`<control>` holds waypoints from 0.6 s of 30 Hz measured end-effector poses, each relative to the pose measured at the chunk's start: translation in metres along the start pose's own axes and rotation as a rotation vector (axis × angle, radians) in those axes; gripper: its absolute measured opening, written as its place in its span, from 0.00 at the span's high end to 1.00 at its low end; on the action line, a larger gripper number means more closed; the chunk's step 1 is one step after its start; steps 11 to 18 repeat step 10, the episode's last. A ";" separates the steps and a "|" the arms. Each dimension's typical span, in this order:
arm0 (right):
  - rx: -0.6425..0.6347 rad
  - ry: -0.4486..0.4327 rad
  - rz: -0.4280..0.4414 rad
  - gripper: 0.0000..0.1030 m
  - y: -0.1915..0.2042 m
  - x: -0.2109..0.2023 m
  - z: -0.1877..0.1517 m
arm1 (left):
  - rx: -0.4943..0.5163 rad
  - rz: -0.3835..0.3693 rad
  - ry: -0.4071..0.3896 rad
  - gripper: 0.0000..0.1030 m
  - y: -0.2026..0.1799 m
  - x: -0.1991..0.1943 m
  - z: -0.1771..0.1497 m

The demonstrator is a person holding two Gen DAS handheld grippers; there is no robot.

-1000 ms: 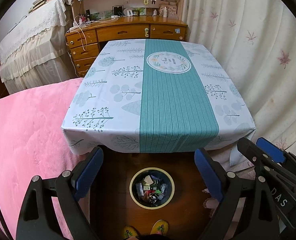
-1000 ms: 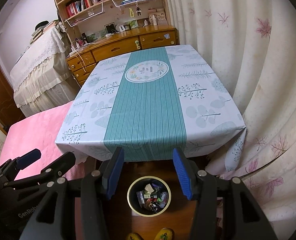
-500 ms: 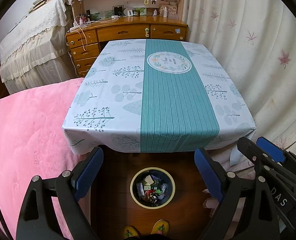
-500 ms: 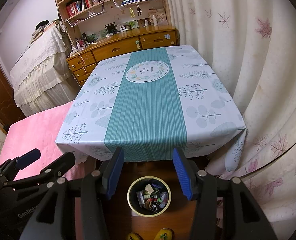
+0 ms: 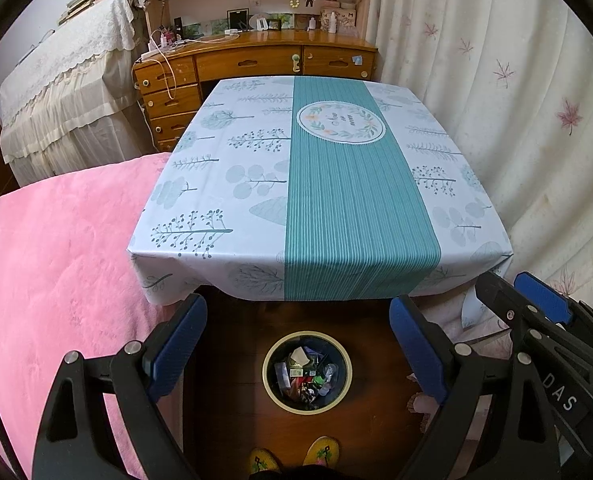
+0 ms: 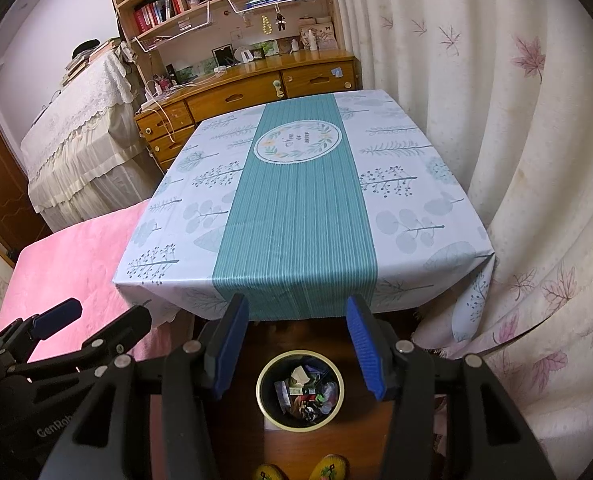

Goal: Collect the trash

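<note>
Round dark wastebasket with pale rim (image 5: pixel 307 372) on brown wooden floor (image 5: pixel 232 400), just before near edge of white-and-teal leaf-print tablecloth (image 5: pixel 324 184). Mixed scrap trash (image 5: pixel 305 376) inside it. Pink plush blanket (image 5: pixel 56 264) left of table. Wooden drawer desk (image 5: pixel 256 64) behind table. Cream leaf-print curtain (image 5: pixel 496 80) on right.

The left tongs (image 5: pixel 298 344) and right tongs (image 6: pixel 298 346) are hanging side by side, tilting downward, both spread wide and gripping nothing.
</note>
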State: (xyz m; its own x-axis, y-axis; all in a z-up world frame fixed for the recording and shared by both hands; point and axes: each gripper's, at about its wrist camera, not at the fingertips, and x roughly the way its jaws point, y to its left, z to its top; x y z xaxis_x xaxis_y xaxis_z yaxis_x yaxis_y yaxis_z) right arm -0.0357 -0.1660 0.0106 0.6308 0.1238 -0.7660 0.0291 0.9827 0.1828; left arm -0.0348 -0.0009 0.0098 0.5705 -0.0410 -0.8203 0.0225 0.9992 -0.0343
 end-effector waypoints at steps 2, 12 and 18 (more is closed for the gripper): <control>-0.001 0.001 0.000 0.50 0.000 0.000 0.000 | -0.001 0.001 0.001 0.11 0.002 -0.001 -0.001; -0.001 0.000 -0.001 0.50 0.001 0.000 0.000 | -0.001 0.000 0.001 0.11 0.003 -0.002 -0.003; -0.001 0.000 -0.001 0.50 0.001 0.000 0.000 | -0.001 0.000 0.001 0.11 0.003 -0.002 -0.003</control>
